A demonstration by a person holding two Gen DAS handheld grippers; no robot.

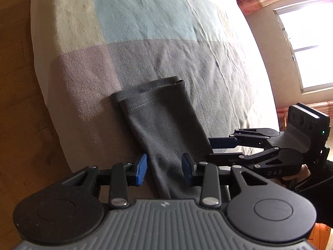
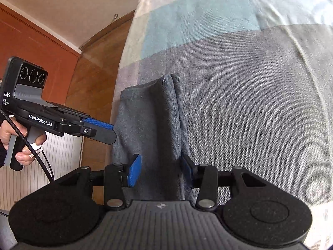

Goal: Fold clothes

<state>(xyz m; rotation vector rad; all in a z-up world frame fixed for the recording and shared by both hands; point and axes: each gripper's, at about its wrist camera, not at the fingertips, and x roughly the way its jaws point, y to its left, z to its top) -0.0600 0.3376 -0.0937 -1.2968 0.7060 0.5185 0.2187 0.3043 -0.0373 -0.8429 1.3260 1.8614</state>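
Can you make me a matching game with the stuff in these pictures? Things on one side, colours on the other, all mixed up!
Things:
1. garment lying on the bed
2. pads on the right hand-held gripper
3. floor beside the bed
4. square on the bedspread at the far end

Colours:
A. bright blue
B. light blue-green
C. dark grey
D. brown wood

Pairs: 1-C, 2-A, 3-D, 4-B
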